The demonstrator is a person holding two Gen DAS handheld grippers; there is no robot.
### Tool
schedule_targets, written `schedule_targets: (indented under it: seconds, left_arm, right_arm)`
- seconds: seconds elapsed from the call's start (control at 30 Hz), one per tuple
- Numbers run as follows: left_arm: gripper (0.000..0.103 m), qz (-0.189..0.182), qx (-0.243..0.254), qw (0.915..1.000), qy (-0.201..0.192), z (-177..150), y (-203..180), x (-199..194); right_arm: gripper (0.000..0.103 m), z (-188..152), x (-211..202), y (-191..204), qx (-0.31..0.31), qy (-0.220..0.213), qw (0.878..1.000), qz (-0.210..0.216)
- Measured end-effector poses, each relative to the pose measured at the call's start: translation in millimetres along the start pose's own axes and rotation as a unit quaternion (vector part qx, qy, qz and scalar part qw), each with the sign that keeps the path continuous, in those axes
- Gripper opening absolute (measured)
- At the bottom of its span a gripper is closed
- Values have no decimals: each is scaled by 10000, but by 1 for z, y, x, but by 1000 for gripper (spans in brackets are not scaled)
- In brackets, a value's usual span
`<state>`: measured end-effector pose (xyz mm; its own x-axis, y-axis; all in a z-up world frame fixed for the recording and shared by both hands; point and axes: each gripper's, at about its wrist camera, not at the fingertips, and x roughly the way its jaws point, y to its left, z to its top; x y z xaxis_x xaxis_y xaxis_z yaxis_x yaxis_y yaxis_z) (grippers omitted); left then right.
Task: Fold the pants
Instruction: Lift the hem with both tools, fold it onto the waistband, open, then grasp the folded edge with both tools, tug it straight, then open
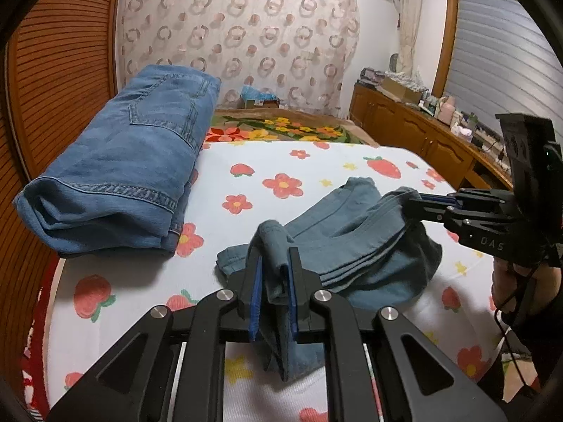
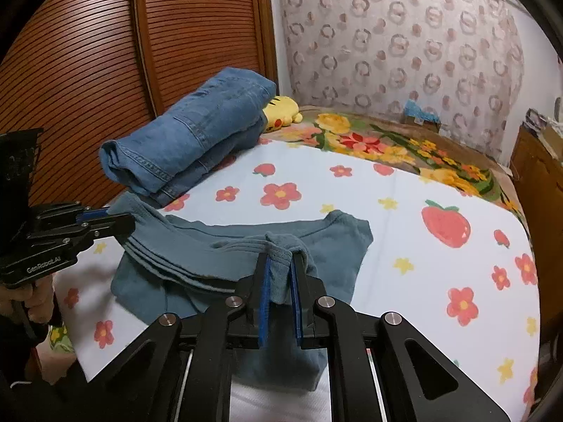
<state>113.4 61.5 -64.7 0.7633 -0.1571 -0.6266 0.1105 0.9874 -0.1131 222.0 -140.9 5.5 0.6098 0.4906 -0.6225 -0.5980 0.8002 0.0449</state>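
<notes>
- The pants (image 1: 355, 232), teal-grey and soft, are lying on the bed (image 1: 316, 172) over the strawberry-and-flower sheet, partly folded, with several layered edges stacked along the near side.
- The left hand-held gripper (image 1: 273, 274) is clenched on a bunched corner of the pants, with cloth draped over the blue pads and hanging below them; the corner is held just clear of the sheet.
- The right hand-held gripper (image 2: 281, 274) is likewise clenched on the opposite corner, a wad of fabric being pinched between its pads.
- Two corners of one edge appear to be held so that the edge stays taut and straight between the grippers, which would let it be carried over the rest in one even fold.
- Both grippers are angled downward, probably so the lifted edge stays low and the layers beneath are not dragged.
- Folded jeans (image 1: 123, 154) are set at the far left of the bed beside the slatted door (image 1: 63, 81), seemingly put aside as finished, well apart from the working area.
- A yellow plush (image 2: 283, 110) is seen just behind the jeans in the right view.
- The fold is judged to be in its middle stage.
</notes>
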Motion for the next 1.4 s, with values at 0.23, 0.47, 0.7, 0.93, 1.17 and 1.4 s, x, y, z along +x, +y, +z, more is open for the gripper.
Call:
schedule_targets:
  seconds: [0.23,0.47,0.7,0.93,1.17,1.4]
  left_arm:
    - [48,12,24,10000,-44,-3,1,-4]
    - [48,1,82,9999,65,-15,-1,-11]
    - [48,-42,4,9995,314,-34,1,-6]
    - [48,-43,107,9984,545,-43,-2,3]
    - [48,-14,150,9976,675,-48,-3,10]
    - [15,-223,218,9972,687,-50,-6,14]
  right_arm:
    - [28,0,-20,0,140,-220,9996,59]
    - [35,-17,-35,-14,175,-117,9998,5]
    - [35,-39,-32,-17,130,349,9993,59]
    - [35,-48,-23,-13,129,603,9979,198]
    - [13,-47,-24,-12,68,635,9976,266]
    - [6,-58,-39,-17,173,492,9982,284]
